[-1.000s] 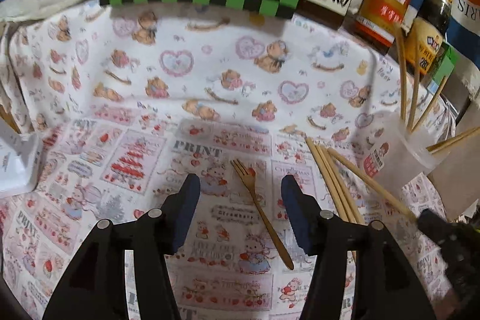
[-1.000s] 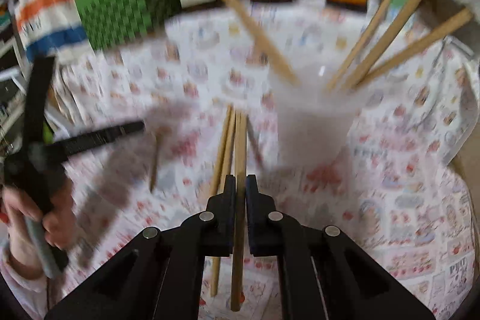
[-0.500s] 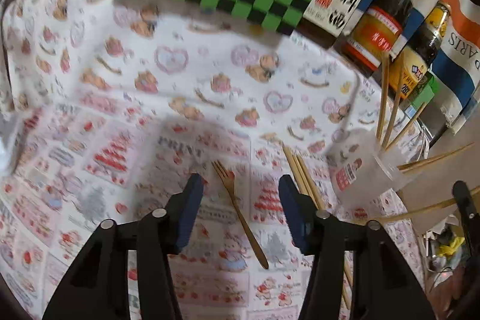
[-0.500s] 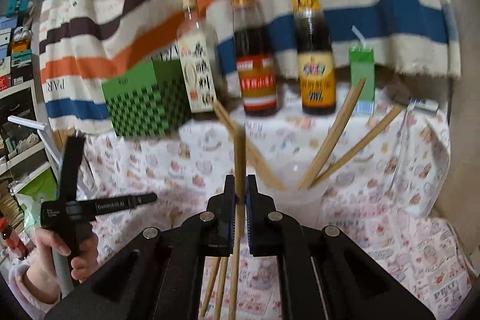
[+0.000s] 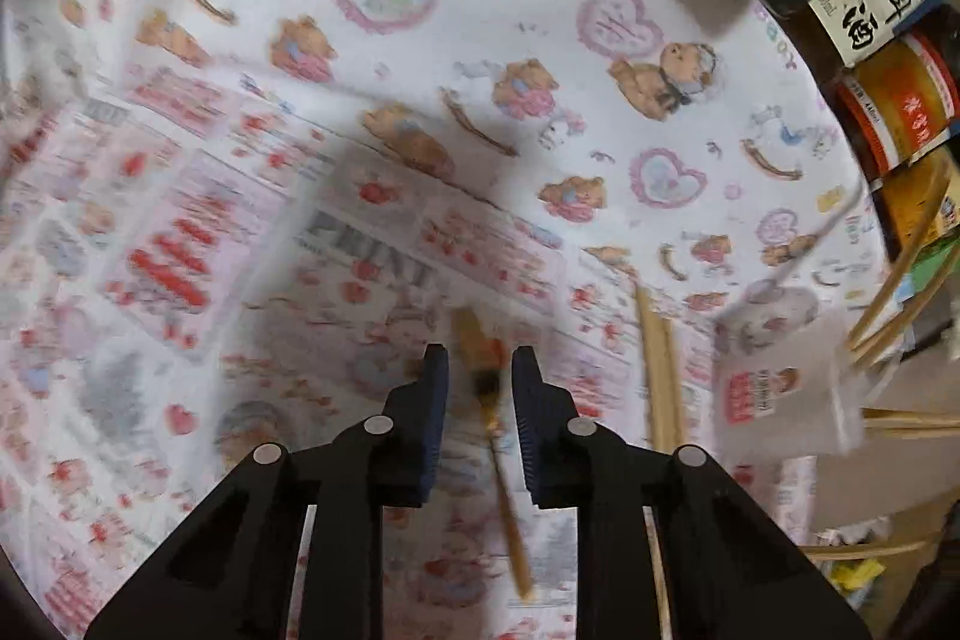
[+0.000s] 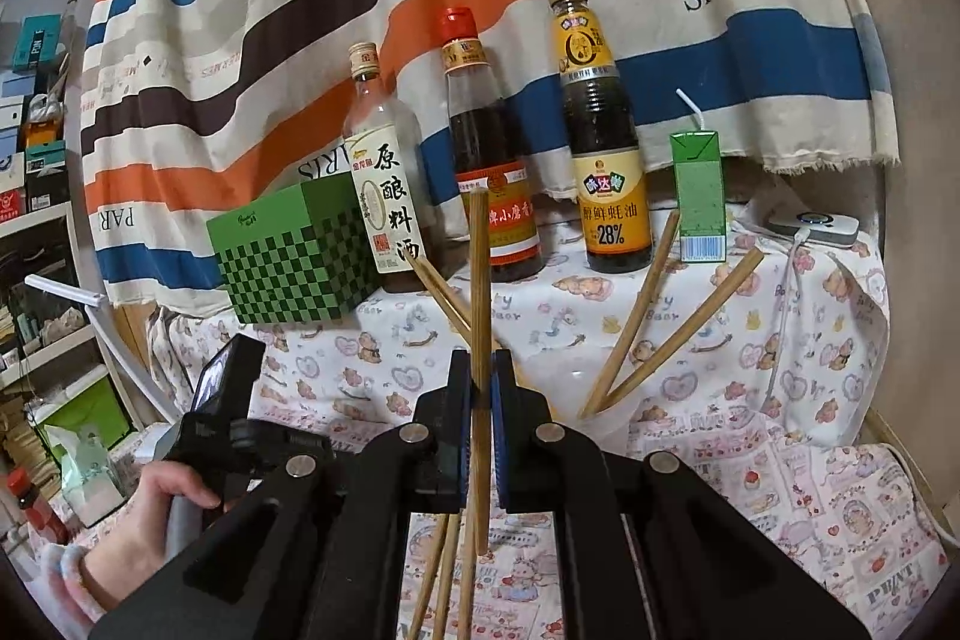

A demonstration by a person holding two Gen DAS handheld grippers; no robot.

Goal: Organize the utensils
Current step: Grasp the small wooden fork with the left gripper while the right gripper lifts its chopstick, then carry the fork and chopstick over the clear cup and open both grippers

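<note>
A small wooden fork [image 5: 487, 391] lies on the printed tablecloth, its head between the fingers of my left gripper [image 5: 479, 370], which is open low over it with the jaws narrowed. My right gripper [image 6: 480, 376] is shut on a chopstick [image 6: 479, 280] and holds it upright above the table. A clear plastic cup [image 5: 786, 388] stands at the right with several chopsticks [image 6: 648, 316] leaning in it. More chopsticks [image 5: 657, 364] lie flat on the cloth beside the cup.
A green checkered box [image 6: 288, 259], three sauce bottles [image 6: 492, 160] and a green juice carton [image 6: 699, 196] stand along the back by a striped cloth. Shelves stand at the left. The table edge drops off at the right [image 5: 870, 490].
My left gripper has dropped toward the fork and its jaws have narrowed around the fork's head. My right gripper has lifted the chopstick off the cloth and tipped it upright.
</note>
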